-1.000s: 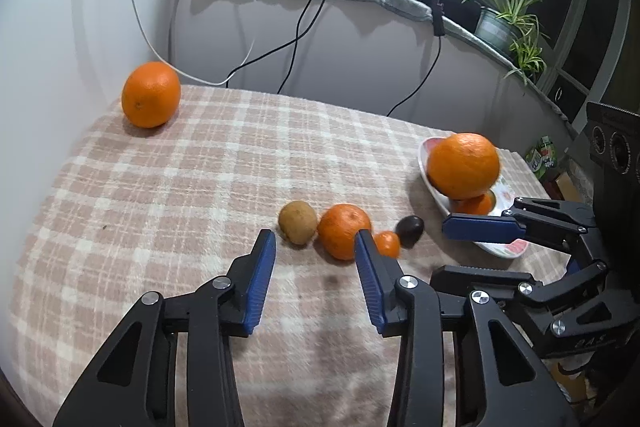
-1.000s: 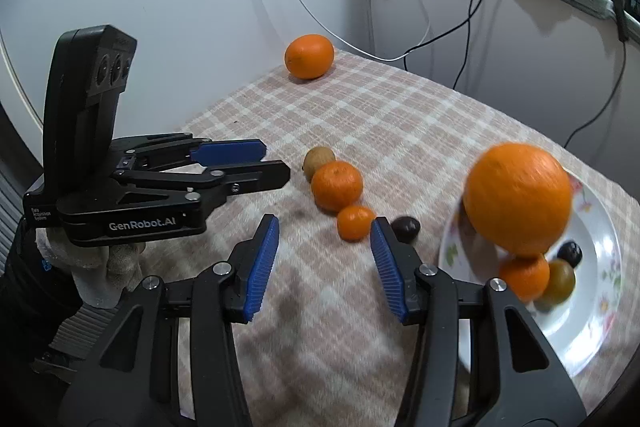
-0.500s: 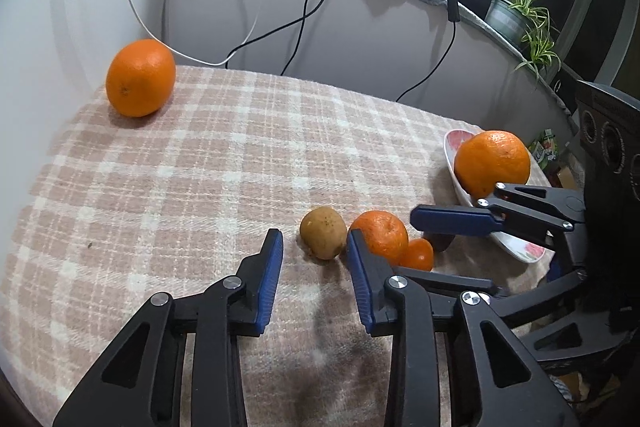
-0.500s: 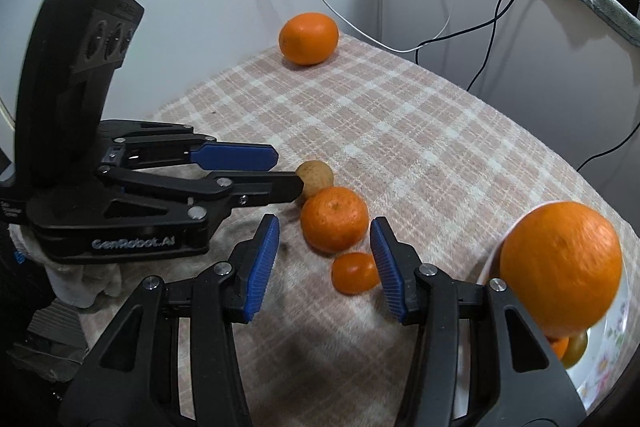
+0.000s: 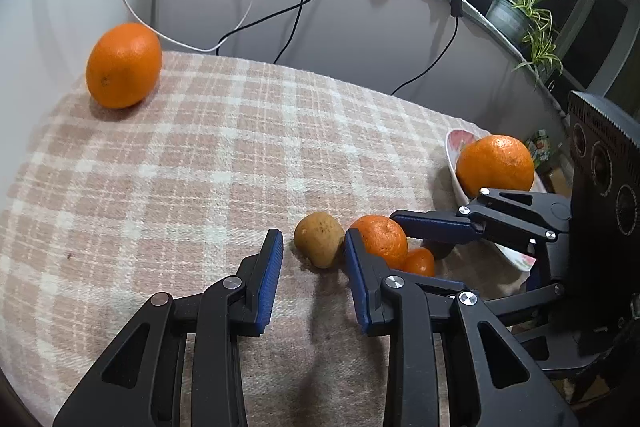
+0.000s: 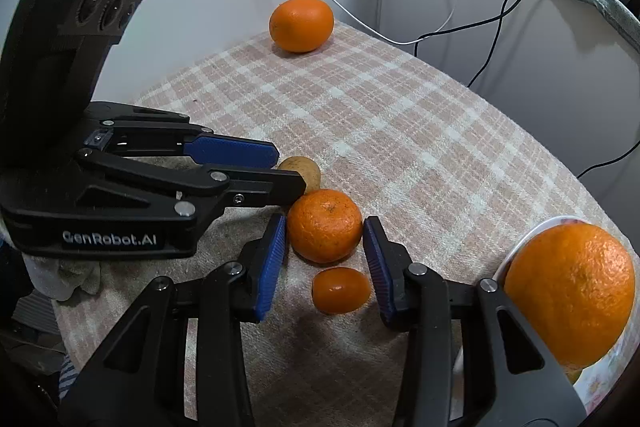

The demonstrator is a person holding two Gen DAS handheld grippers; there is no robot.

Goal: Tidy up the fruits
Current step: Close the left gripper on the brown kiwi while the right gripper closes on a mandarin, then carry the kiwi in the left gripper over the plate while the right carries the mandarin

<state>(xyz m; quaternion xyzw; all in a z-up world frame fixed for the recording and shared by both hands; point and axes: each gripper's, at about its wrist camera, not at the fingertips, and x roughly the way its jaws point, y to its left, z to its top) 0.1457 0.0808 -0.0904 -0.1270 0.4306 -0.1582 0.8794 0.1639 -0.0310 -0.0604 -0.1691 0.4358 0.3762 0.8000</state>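
Left gripper point(image 5: 314, 255) stands with jaws spread wide, holding nothing; the kiwi point(image 5: 319, 244) lies between its blue pads point(image 5: 271, 279), nearer the right pad, contact not discernible. Right gripper point(image 6: 325, 241) is likewise wide open and grips nothing; the mandarin point(image 6: 325, 225) sits between its fingertips, with a narrow gap on the right side and the left pad very close. A small orange fruit point(image 6: 341, 290) lies on the cloth at 6 o'clock of the mandarin, just beside it and within the right gripper's span. In the right wrist view the kiwi is at 11 o'clock of the mandarin, partly hidden by the left gripper's lower finger. One large orange point(image 5: 123, 65) rests alone at the far corner of the checked cloth point(image 5: 224, 155), well apart from the group. A second large orange point(image 6: 570, 295) sits on the white plate point(image 5: 454, 147) at 3 o'clock of the mandarin. White and black cables point(image 5: 280, 11) hang behind the table.
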